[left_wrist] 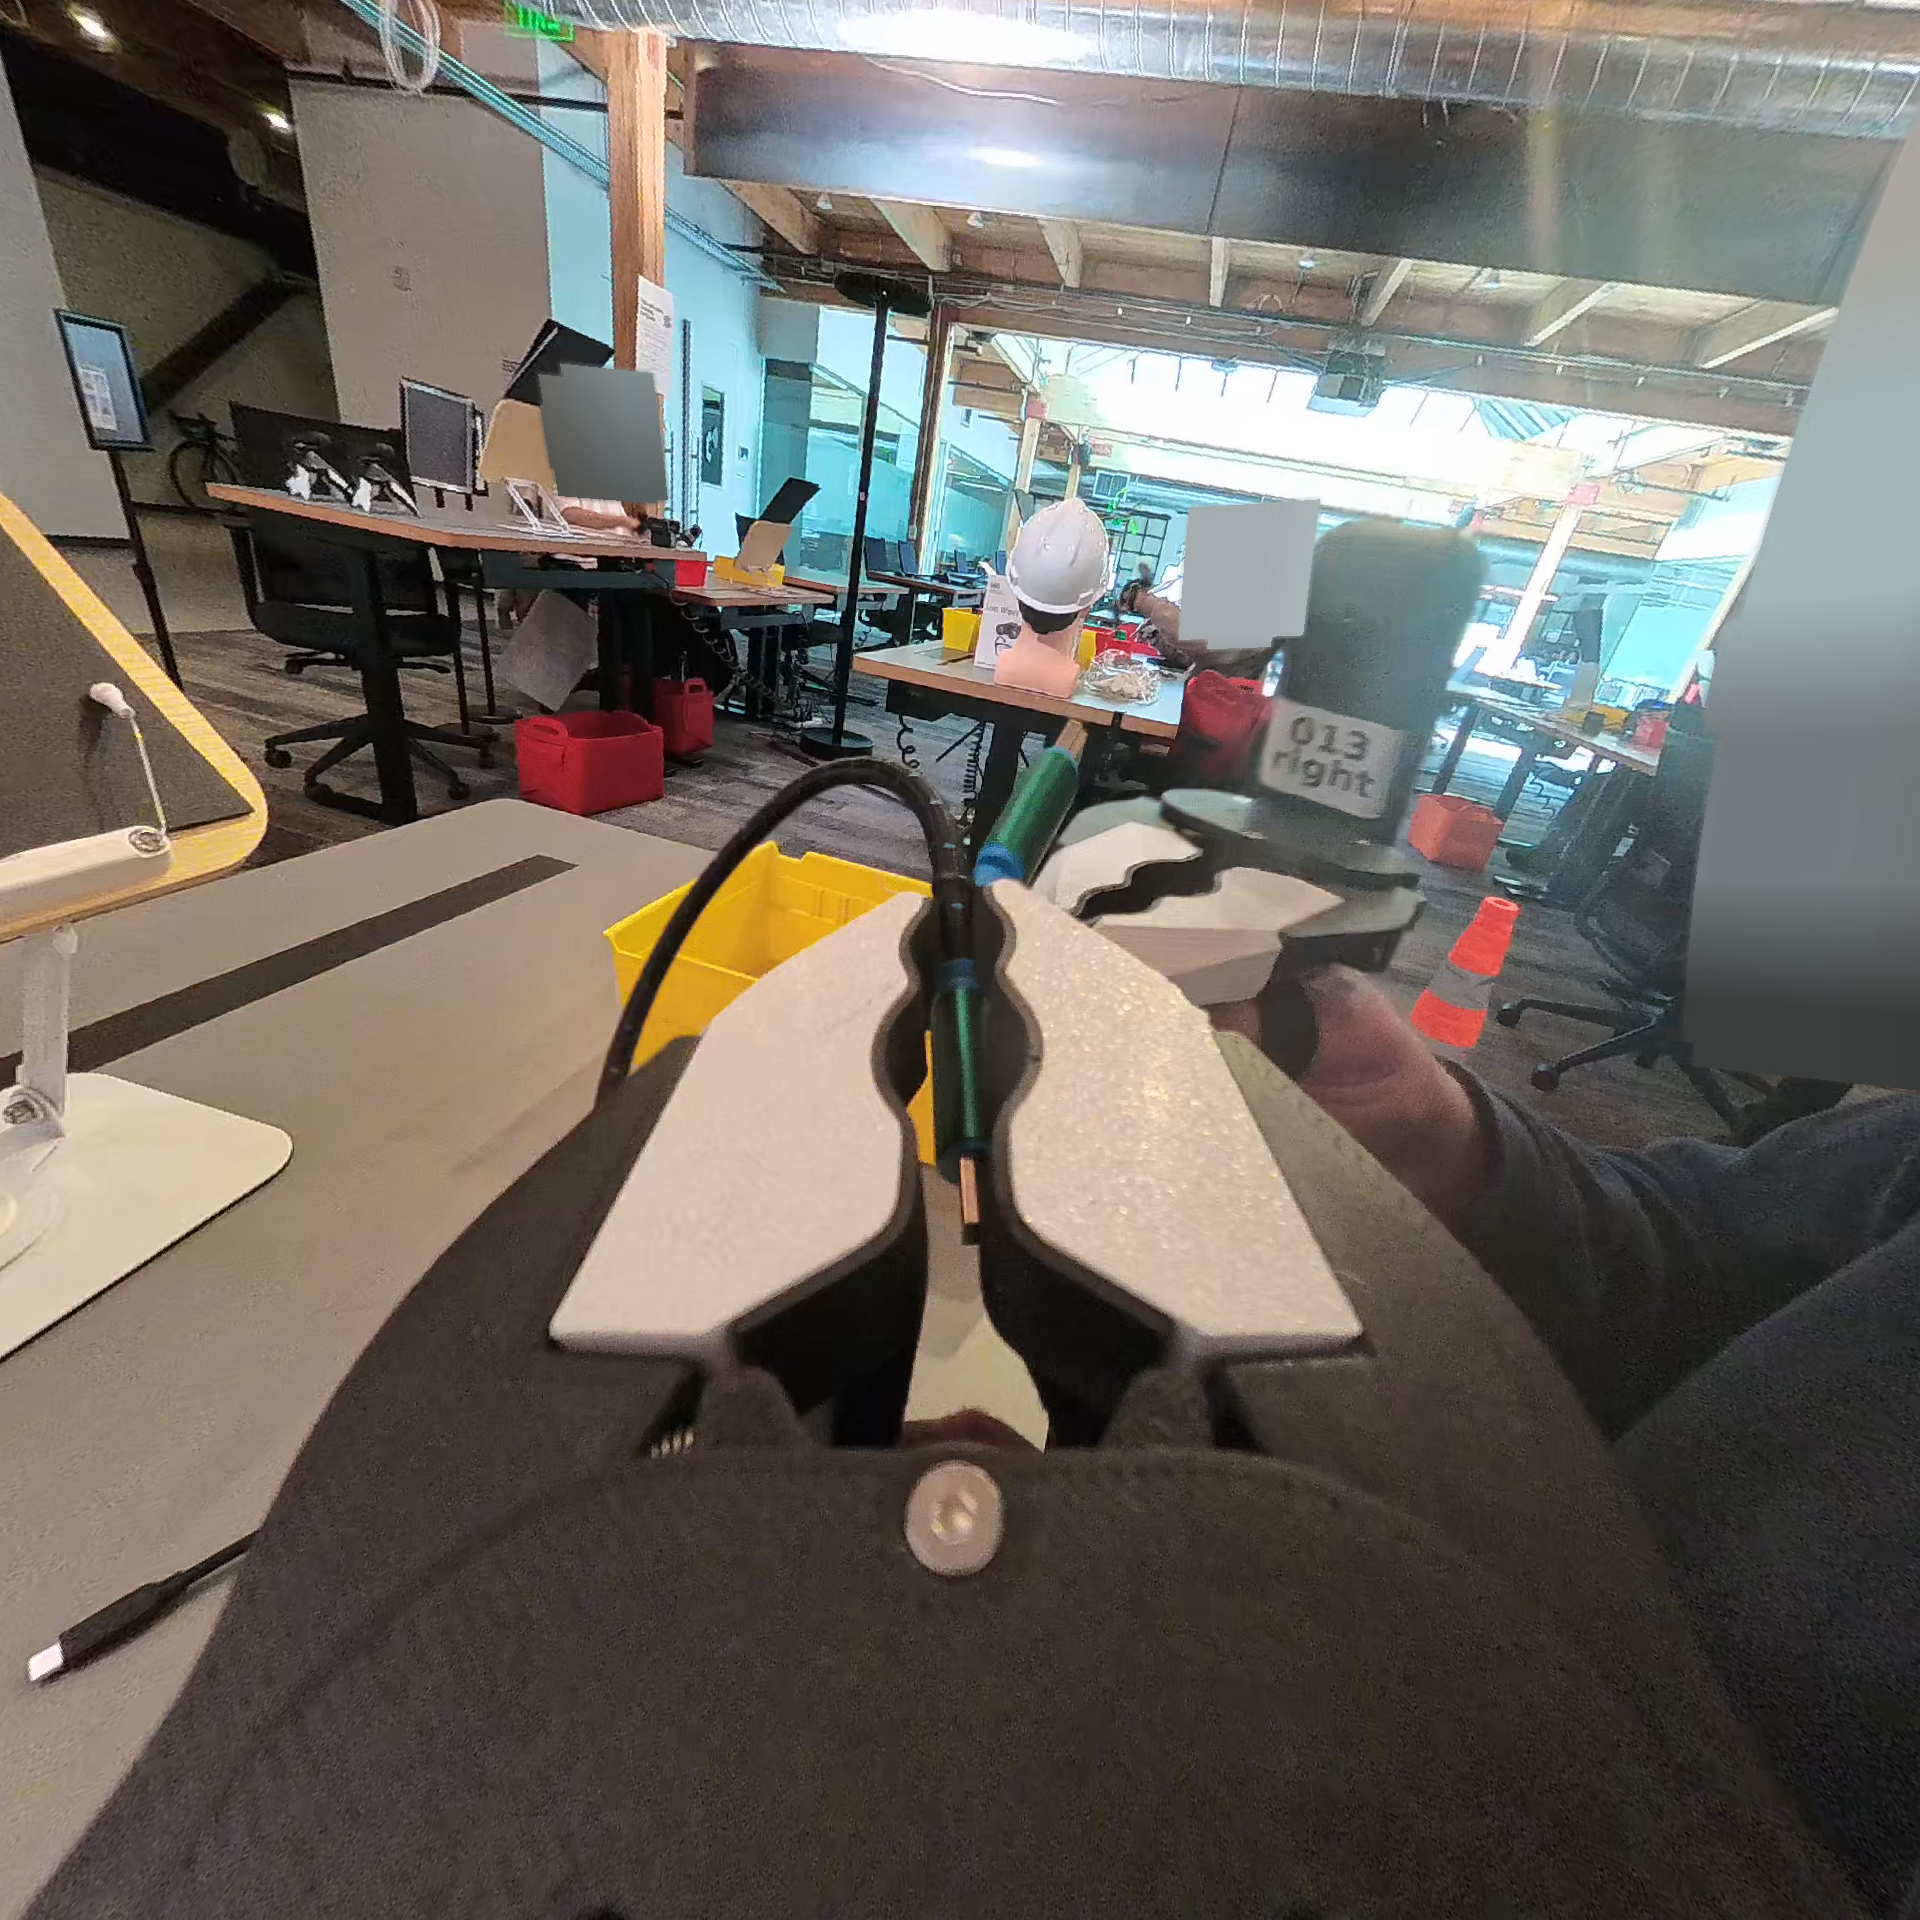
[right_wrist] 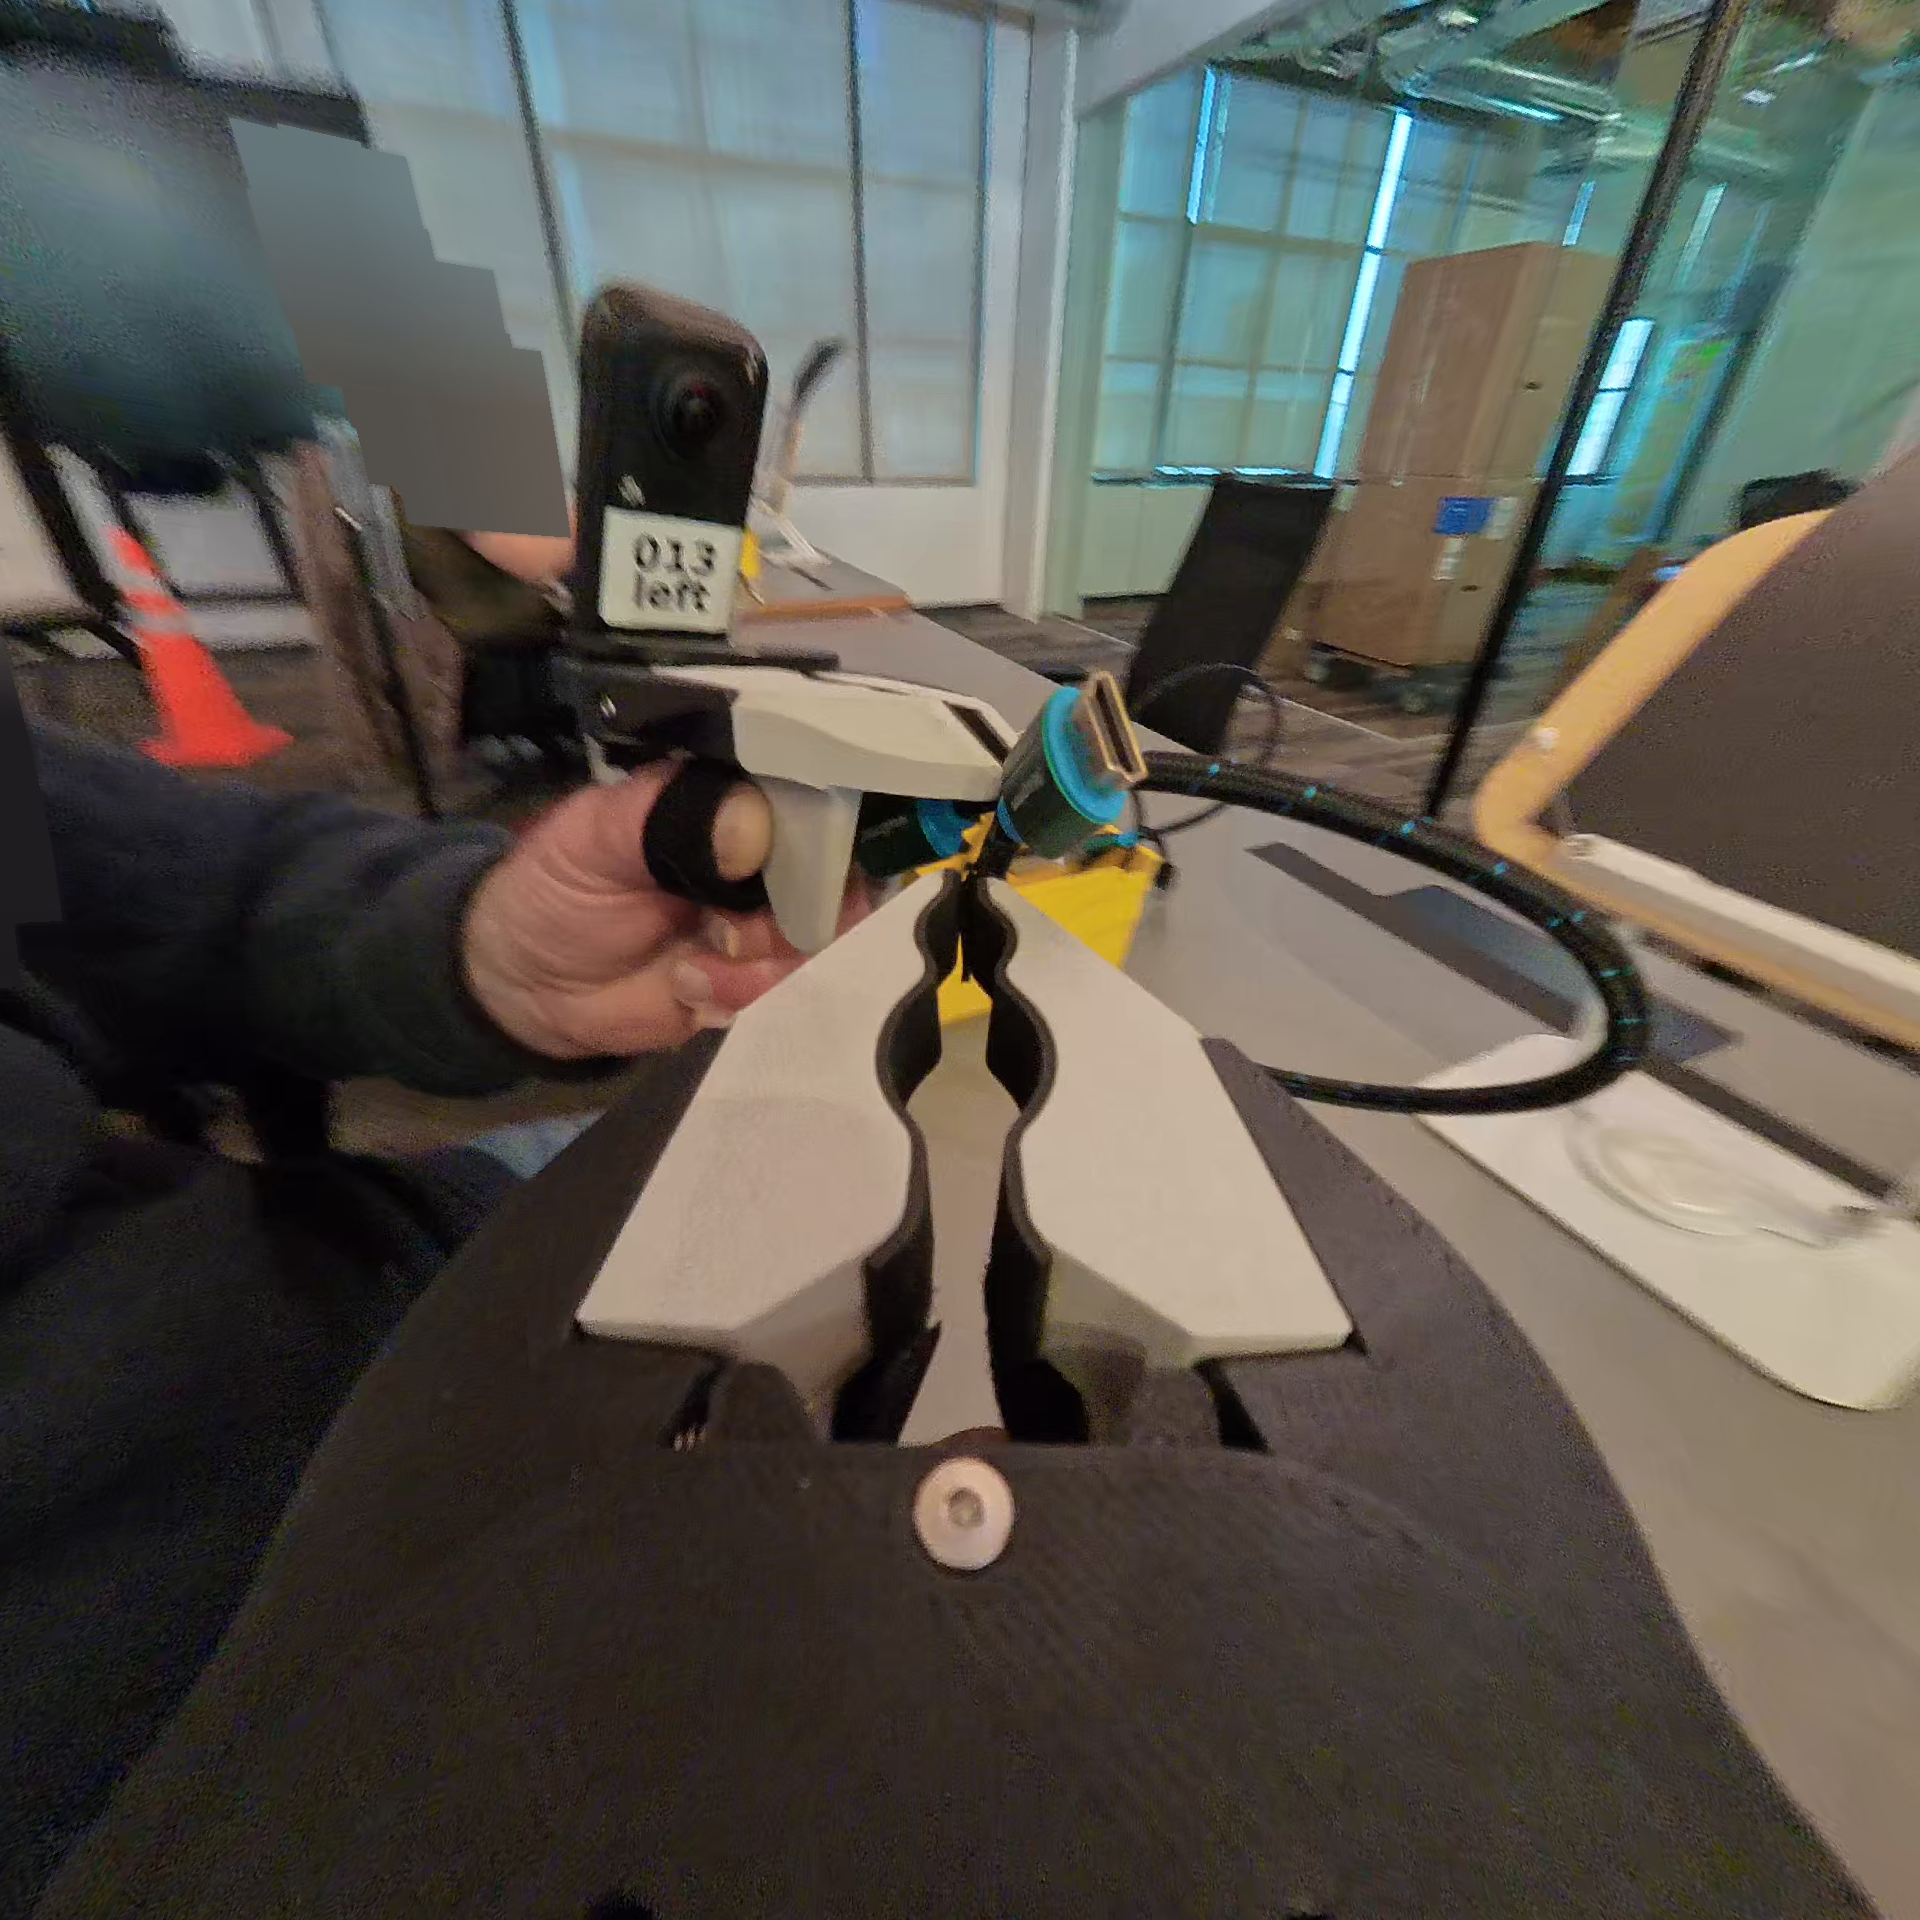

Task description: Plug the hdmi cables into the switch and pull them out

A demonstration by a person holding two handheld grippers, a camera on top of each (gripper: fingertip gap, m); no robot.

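Left wrist view: the left gripper (left_wrist: 961, 1039) is seen from behind, with its white jaws closed nearly together on a green HDMI plug (left_wrist: 958, 1081). The plug is held lengthwise in the gap between the jaws, its metal tip pointed back toward the camera, and its blue collar sits near the jaw tips. From the collar a black braided cable (left_wrist: 727, 862) is bent up and over to the left and then goes down behind the gripper body. A second green plug (left_wrist: 1034, 810) is seen just past the jaw tips, beside the right gripper (left_wrist: 1184, 894), which is held by a hand (left_wrist: 1361, 1081) in a dark sleeve. A yellow bin (left_wrist: 769, 925) stands on the grey table (left_wrist: 343, 1039) behind the jaws, and a small white-tipped connector (left_wrist: 94, 1642) lies on the table at the lower left.

In the right wrist view the right gripper (right_wrist: 966, 925) is shown with its jaws almost shut; only their tips are pinched on something thin and dark just below the second plug (right_wrist: 1070, 769), and what exactly is pinched cannot be told. This plug is tilted up, with its gold metal end free in the air. Its cable (right_wrist: 1507, 894) makes a wide loop to the right above the table (right_wrist: 1558, 1455). The left gripper (right_wrist: 883, 727) is seen just beyond, held by the other hand (right_wrist: 613, 925).
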